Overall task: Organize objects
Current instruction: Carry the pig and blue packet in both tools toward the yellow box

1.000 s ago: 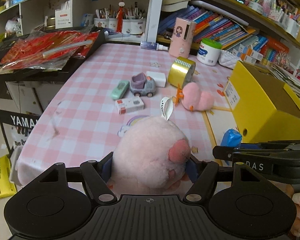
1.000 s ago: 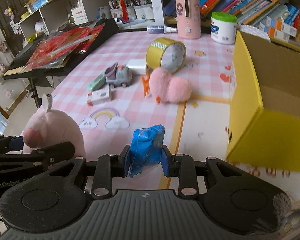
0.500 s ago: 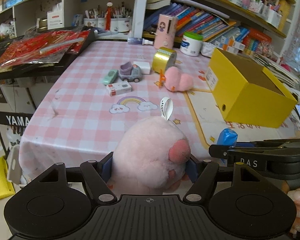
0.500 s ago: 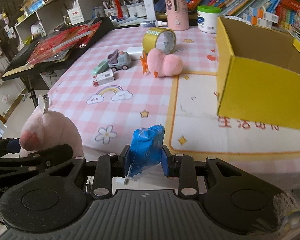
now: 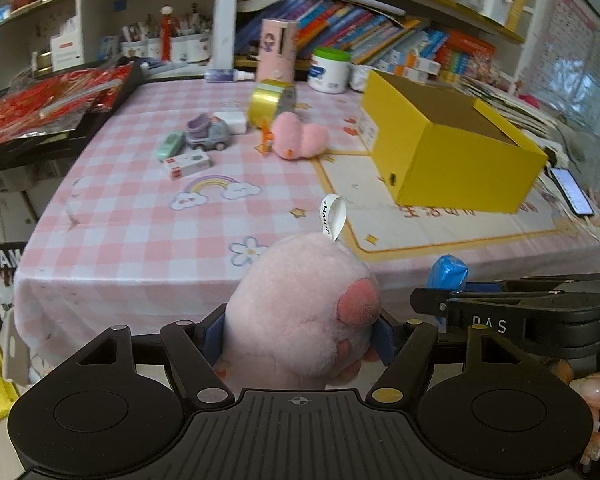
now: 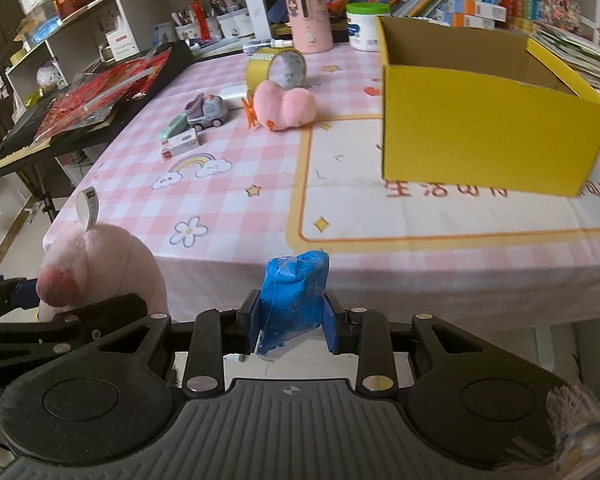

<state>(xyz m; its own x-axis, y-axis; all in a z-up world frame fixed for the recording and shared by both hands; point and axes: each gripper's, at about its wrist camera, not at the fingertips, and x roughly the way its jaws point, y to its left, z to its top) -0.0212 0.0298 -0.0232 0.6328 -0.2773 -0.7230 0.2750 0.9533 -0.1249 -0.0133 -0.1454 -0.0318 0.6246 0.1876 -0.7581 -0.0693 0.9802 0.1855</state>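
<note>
Two grippers hover off the counter's (image 6: 380, 208) near edge, each gripping something. The left gripper's (image 5: 298, 332) jaws clamp a pale pink plush toy (image 5: 300, 304); the right gripper's (image 6: 290, 312) narrower jaws pinch a crumpled blue packet (image 6: 294, 292). Beyond them, the open yellow box (image 6: 480, 132) stands on the counter, with a pink plush duck (image 6: 286, 106) farther left of the box.

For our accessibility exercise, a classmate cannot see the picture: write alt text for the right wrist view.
The right gripper clamps a crumpled blue packet just off a pink checked table; at left, the left gripper holds a pink plush toy. On the table stand an open yellow box, a tape roll and small toys.
</note>
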